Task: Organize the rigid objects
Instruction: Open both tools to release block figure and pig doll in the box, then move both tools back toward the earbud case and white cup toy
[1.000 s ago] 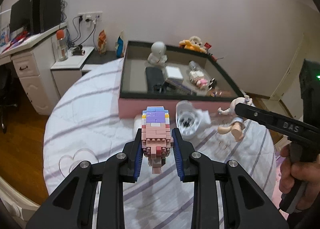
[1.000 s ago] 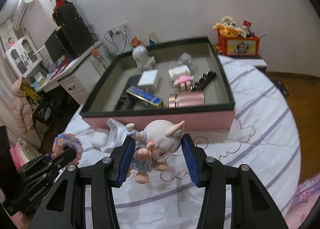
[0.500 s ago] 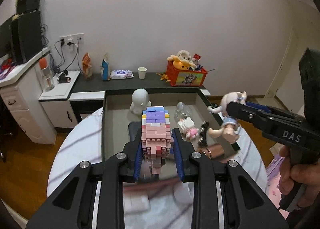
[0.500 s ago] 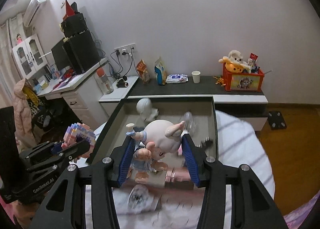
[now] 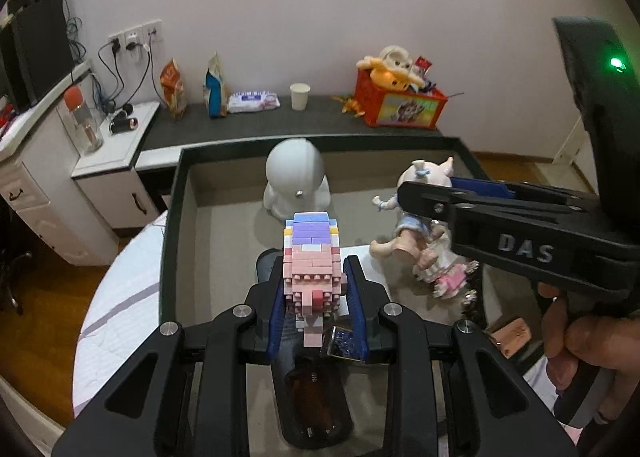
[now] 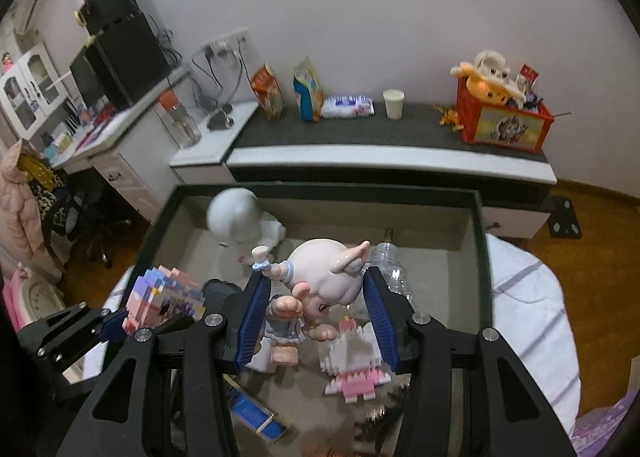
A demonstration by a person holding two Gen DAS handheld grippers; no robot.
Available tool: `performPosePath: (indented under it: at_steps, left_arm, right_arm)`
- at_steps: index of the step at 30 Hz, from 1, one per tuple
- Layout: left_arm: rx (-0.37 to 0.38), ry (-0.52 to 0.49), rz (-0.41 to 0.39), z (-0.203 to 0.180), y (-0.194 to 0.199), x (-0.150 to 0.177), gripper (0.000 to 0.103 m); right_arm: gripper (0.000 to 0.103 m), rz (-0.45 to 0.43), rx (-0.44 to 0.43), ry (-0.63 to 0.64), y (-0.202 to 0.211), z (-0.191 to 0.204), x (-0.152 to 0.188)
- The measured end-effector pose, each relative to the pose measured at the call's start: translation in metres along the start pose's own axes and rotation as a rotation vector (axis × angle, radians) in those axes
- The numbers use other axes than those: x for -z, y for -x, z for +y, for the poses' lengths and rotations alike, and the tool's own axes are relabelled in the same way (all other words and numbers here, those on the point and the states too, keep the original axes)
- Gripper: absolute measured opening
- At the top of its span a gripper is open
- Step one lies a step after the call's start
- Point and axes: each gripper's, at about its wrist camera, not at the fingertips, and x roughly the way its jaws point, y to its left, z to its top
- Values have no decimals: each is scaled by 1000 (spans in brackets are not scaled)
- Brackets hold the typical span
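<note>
My left gripper (image 5: 316,297) is shut on a pink and purple block figure (image 5: 312,253) and holds it above the inside of the dark-rimmed box (image 5: 172,217). It also shows in the right wrist view (image 6: 164,297) at the left. My right gripper (image 6: 316,317) is shut on a pig doll (image 6: 320,281) with a blue dress, held over the box (image 6: 482,257). In the left wrist view the pig doll (image 5: 416,213) hangs to the right of the block figure.
In the box lie a white round-headed figure (image 5: 296,177), a clear plastic bottle (image 6: 390,265), a white and pink block toy (image 6: 356,361), a blue strip (image 6: 256,415) and a dark case (image 5: 316,397). Behind stands a low cabinet with a red toy crate (image 5: 400,105) and a paper cup (image 5: 300,96).
Both grippers have moved forward from above the bedsheet to over the box, each still holding its toy. The box contents now lie directly below them.
</note>
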Motion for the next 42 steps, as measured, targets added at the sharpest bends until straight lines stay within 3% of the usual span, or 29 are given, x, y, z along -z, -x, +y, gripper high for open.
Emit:
performPosePath:
  at_steps: [3,4,5,6,7,8,9,12,14,22,29,35,42]
  left_arm:
    - [-7,-1,16,-1,-5,1,28]
    - [-16,-2,15,-1,-4,1,30]
    - [-30,-5,15,-2,-3,2,42]
    - [-36,-5,11,-2,0,2,63]
    - [-38,-2,-2,-1,3,2,74]
    - [-39,2,-22,-1,10,3,92]
    - [-42,5,-38,0,15,3,99]
    - [-41,13,-68,2,36,5,103]
    - [-48,11,-91,1,53,10,103]
    - [-34,8,-158,-6,114,41,103]
    - [-22,28,-184,-4,163,98,103]
    - [-29,79,-175,5,187,150,103]
    - [-84,113,-142,9,196,200,103]
  right_arm:
    - [50,-3,5,-3,-3,-1,-1]
    - [59,-3,8,-4,-2,-2,0]
    - [78,-7,10,-5,1,-1,1]
    - [85,-17,11,-2,4,-1,1]
    - [85,-27,11,3,8,1,2]
    - [85,-34,10,4,13,1,3]
    - [85,-41,8,-1,18,1,4]
    - [89,-67,16,-12,34,0,9]
    - [103,-98,17,-27,53,0,16]
    - [103,-221,-15,-32,134,14,59]
    - [103,-287,-10,-34,193,22,124]
    - [103,-276,22,-72,208,20,180]
    - [103,-180,12,-100,192,27,237]
